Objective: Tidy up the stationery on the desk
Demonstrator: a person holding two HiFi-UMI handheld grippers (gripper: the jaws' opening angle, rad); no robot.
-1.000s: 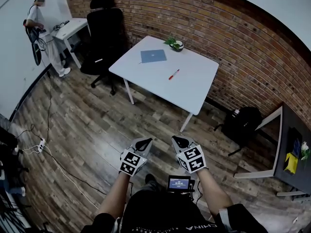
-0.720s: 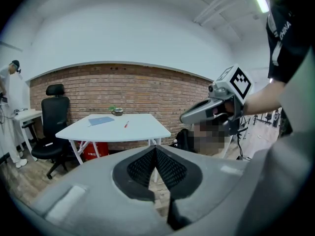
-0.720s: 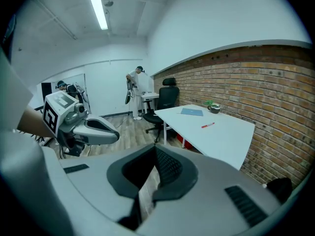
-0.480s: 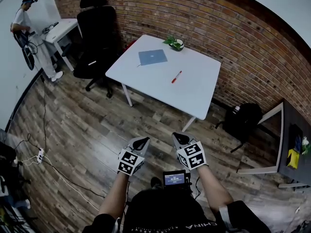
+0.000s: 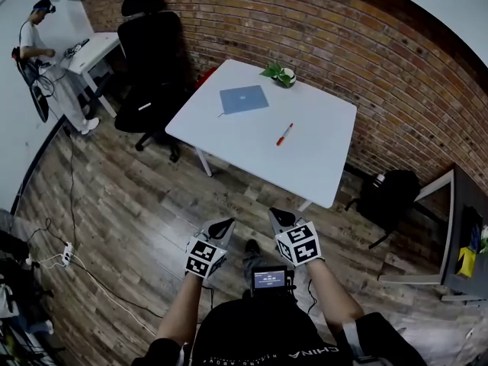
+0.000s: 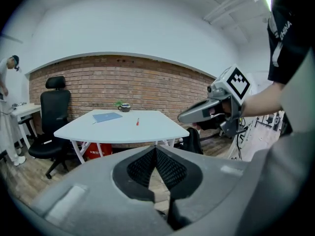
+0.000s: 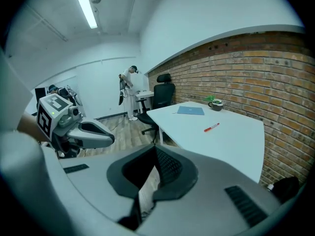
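A white desk stands against the brick wall. On it lie a red pen near the middle, a blue notebook toward the far left, and a small potted plant in a cup at the back edge. My left gripper and right gripper hang side by side over the wooden floor, well short of the desk, both shut and empty. The pen and notebook also show in the left gripper view. In the right gripper view they are the pen and notebook.
A black office chair stands left of the desk. A person works at another white table at far left. A black backpack sits on the floor to the desk's right. A dark table is at the right edge.
The desk has come closer and lower in the head view as I walk toward it. Both grippers stay shut, side by side.
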